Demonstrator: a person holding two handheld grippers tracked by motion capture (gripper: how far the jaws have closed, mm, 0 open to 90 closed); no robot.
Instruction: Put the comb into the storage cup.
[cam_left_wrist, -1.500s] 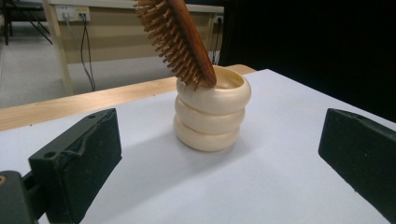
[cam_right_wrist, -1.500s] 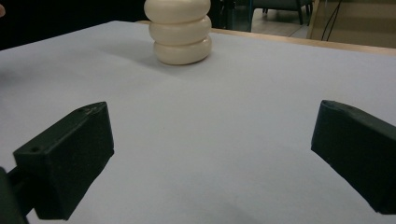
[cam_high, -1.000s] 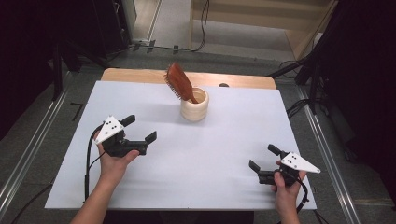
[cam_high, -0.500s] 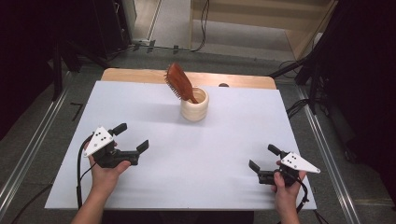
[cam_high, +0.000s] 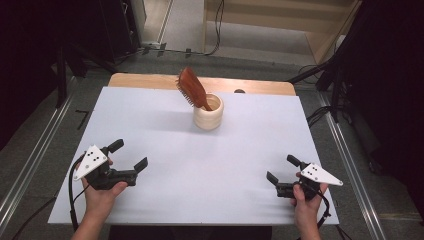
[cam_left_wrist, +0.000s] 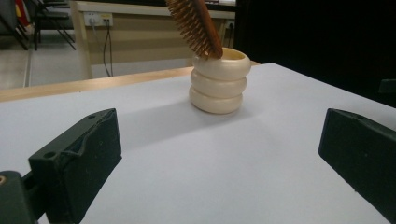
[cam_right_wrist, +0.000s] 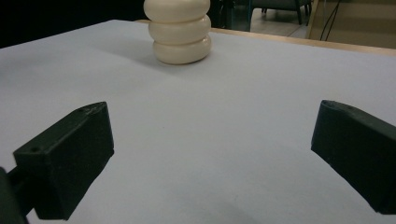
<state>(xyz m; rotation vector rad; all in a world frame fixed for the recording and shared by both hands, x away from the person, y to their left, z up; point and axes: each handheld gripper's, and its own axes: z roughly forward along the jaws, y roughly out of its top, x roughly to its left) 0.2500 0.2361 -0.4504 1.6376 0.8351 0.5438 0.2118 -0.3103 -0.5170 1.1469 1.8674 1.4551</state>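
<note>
A cream ribbed cup (cam_high: 208, 114) stands at the back middle of the white table (cam_high: 200, 165). A brown hairbrush (cam_high: 192, 88) leans out of it, bristles to the left. My left gripper (cam_high: 128, 155) rests near the front left, open, nothing between its jaws; its view faces the cup (cam_left_wrist: 218, 79) and the hairbrush (cam_left_wrist: 196, 25). My right gripper (cam_high: 283, 169) sits at the front right, open and empty, looking toward the cup (cam_right_wrist: 181, 31).
A wooden strip (cam_high: 150, 80) borders the table's far edge. Metal rails (cam_high: 30, 165) run along both sides. Cables and a wooden bench (cam_high: 280, 20) lie on the floor beyond.
My left gripper has drawn back toward the front-left corner of the table, still open. The right gripper, cup and hairbrush have stayed where they were.
</note>
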